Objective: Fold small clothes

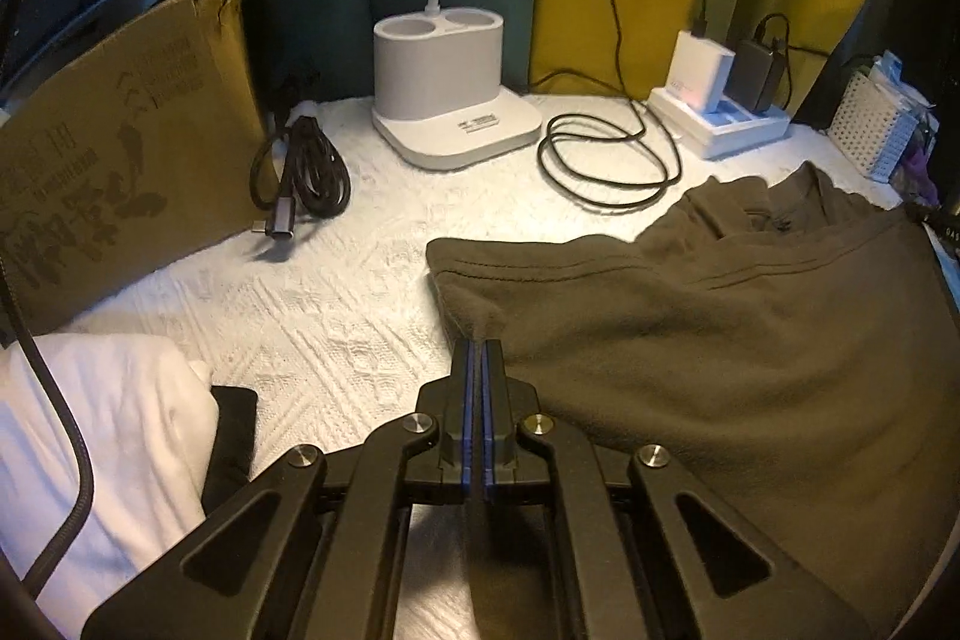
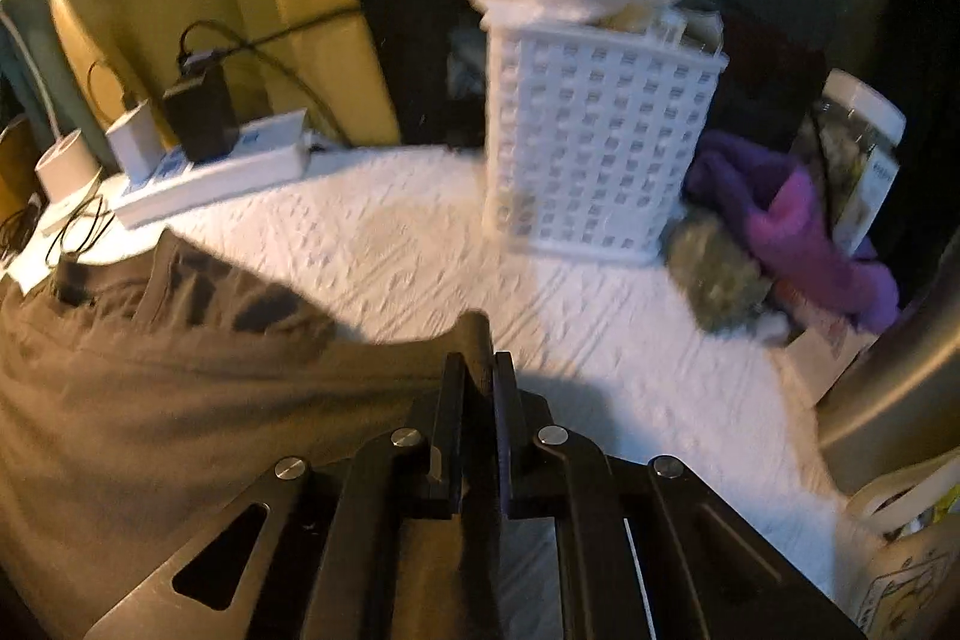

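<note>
White quilted tabletop [image 1: 336, 316], both tongs [image 1: 478, 340] [image 2: 478, 358] pinching soft olive fleece garment [image 1: 720, 340].

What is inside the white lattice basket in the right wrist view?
Crumpled clear plastic with a blue item on top bulges above the rim of the white lattice basket. Something yellowish and flat packets show just under that. Anything deeper is hidden by the walls and motion blur.

Lamp base [image 1: 453, 91], cardboard box [image 1: 120, 142], white basket [image 2: 594, 148].
</note>
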### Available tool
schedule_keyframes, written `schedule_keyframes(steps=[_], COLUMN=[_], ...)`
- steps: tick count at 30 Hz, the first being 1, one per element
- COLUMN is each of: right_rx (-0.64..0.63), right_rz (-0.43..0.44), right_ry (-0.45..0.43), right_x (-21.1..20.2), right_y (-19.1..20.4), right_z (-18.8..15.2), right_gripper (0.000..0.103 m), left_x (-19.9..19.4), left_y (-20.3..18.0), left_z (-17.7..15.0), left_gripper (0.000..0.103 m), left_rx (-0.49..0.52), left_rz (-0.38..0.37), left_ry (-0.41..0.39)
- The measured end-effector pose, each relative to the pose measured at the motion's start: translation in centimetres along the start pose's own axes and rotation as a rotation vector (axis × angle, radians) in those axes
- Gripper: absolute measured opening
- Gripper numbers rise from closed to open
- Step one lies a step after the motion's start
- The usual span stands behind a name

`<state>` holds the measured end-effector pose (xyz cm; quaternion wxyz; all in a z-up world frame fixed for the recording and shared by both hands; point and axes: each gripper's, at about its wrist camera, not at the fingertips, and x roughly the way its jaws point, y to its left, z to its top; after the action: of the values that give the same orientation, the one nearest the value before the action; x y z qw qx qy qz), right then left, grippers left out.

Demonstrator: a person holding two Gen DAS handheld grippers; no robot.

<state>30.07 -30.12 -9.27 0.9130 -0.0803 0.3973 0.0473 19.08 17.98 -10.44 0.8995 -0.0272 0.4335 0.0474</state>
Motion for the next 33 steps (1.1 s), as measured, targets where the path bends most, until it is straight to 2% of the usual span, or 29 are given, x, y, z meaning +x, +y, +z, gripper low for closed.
schedule_keyframes(steps=[2, 6, 10, 14, 15, 16, 18, 27, 33], right_rx=[-0.023, 0.013, -0.019, -0.054, -0.056, -0.056, -0.044, -0.01, 0.03], right_rz=[-0.079, -0.045, -0.069, -0.117, -0.126, -0.129, -0.118, -0.086, -0.097], right_ry=[-0.003, 0.033, 0.037, 0.05, 0.047, 0.051, 0.058, 0.085, 0.12], right_x=[0.7, 1.6, 0.9, 0.1, -0.3, -0.6, -1.3, -6.1, -8.2], right_y=[-0.1, -0.6, 0.0, 0.5, 0.4, 0.5, 0.2, -0.8, -1.5], right_z=[0.2, -0.2, -0.4, -1.2, -1.5, -1.8, -2.5, -6.6, -10.3], right_gripper=[0.007, 0.007, 0.007, 0.007, 0.007, 0.007, 0.007, 0.007, 0.007], left_x=[0.7, 0.2, -0.8, -3.1, -3.9, -4.6, -6.0, -10.5, -11.8], left_y=[0.1, 0.2, 0.7, 1.0, 0.9, 0.8, 0.5, -1.6, -3.0], left_z=[-0.2, -0.1, -0.3, -1.0, -1.3, -1.7, -2.6, -7.9, -10.8], left_gripper=[0.001, 0.007, 0.007, 0.009, 0.016, 0.034, 0.053, 0.053, 0.053], left_rx=[-0.004, -0.025, -0.035, -0.061, -0.062, -0.065, -0.08, -0.109, -0.109], left_rz=[0.002, 0.04, 0.102, 0.091, 0.089, 0.085, 0.061, -0.012, -0.045], left_ry=[0.021, 0.026, 0.024, -0.004, -0.014, -0.021, -0.043, -0.037, -0.008])
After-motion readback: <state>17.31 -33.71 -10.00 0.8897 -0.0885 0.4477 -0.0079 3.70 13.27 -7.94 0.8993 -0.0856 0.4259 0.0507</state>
